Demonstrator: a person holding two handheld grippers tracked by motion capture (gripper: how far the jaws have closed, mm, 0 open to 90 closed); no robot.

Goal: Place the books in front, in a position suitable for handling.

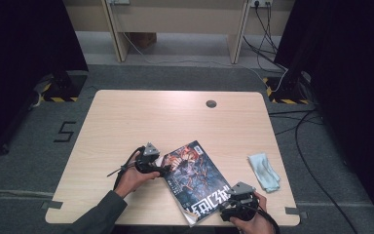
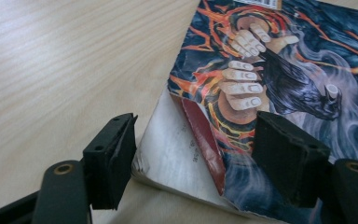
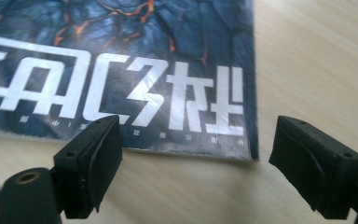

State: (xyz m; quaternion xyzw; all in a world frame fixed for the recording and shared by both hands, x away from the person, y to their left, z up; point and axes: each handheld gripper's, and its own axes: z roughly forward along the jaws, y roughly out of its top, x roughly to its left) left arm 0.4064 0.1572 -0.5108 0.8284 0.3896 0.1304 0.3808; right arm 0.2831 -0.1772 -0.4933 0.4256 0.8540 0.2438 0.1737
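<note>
- Lying flat near the front edge of the wooden table (image 1: pixel 126 122), the comic book (image 1: pixel 195 178) sits at an angle between your two hands, its dark cover with orange streaks facing up.
- Your left gripper (image 2: pixel 193 161) is at the book's corner nearest it; the jaws stand apart, one on each side of a dog-eared fold in the cover, and neither pad presses on the paper.
- Your right gripper (image 3: pixel 196 161) is at the opposite end, by the large white title lettering; its jaws are spread wide over bare table just off the book's edge, holding nothing.
- A pale blue cloth (image 1: pixel 264 170) lies on the table to the right of the book, apart from it.
</note>
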